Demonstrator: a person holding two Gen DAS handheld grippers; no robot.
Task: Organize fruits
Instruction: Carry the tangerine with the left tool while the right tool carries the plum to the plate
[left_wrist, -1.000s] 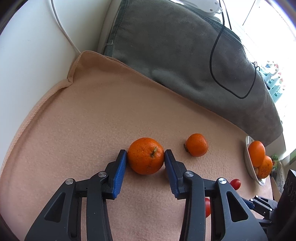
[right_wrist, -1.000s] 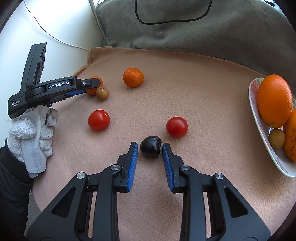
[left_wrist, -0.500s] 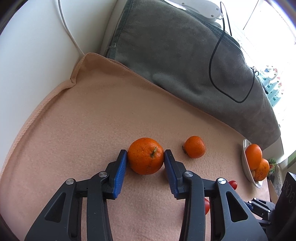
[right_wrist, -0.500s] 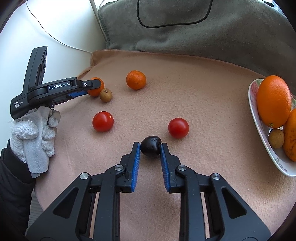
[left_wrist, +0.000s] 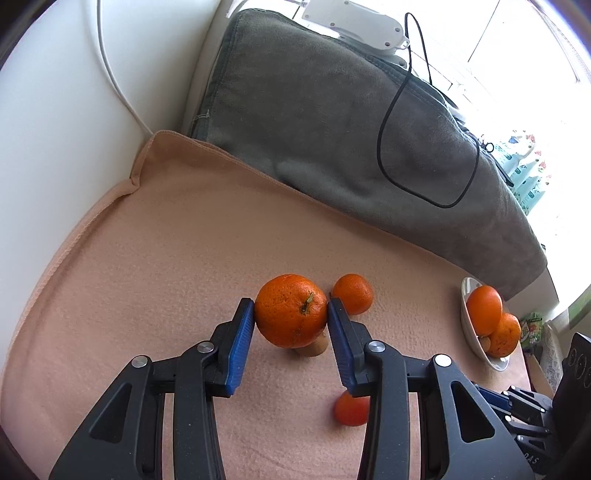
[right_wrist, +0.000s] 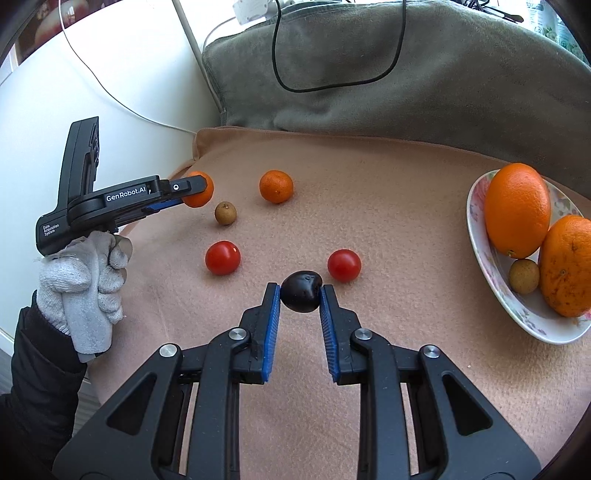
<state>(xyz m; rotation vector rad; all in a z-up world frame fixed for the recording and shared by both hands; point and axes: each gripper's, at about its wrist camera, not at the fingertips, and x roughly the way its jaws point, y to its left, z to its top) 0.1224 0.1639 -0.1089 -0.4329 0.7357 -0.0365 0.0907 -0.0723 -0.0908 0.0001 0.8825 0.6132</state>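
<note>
My left gripper (left_wrist: 290, 312) is shut on a mandarin (left_wrist: 290, 311) and holds it above the peach cloth (left_wrist: 166, 266); it also shows in the right wrist view (right_wrist: 199, 189). My right gripper (right_wrist: 300, 293) is shut on a dark plum (right_wrist: 301, 291), lifted slightly off the cloth. A white floral plate (right_wrist: 491, 266) at the right holds two oranges (right_wrist: 516, 210) and a small brown fruit (right_wrist: 523, 276). On the cloth lie a second mandarin (right_wrist: 276, 186), a small brown fruit (right_wrist: 225, 213) and two red tomatoes (right_wrist: 222, 257) (right_wrist: 344, 265).
A grey cushion (right_wrist: 406, 74) with a black cable (right_wrist: 280, 66) runs along the back of the cloth. A white wall (left_wrist: 55, 110) with a white cord stands to the left. The plate also shows at the right in the left wrist view (left_wrist: 466, 325).
My left gripper has closed on the mandarin and lifted it, uncovering the small brown fruit beneath. My right gripper has closed on the plum and raised it.
</note>
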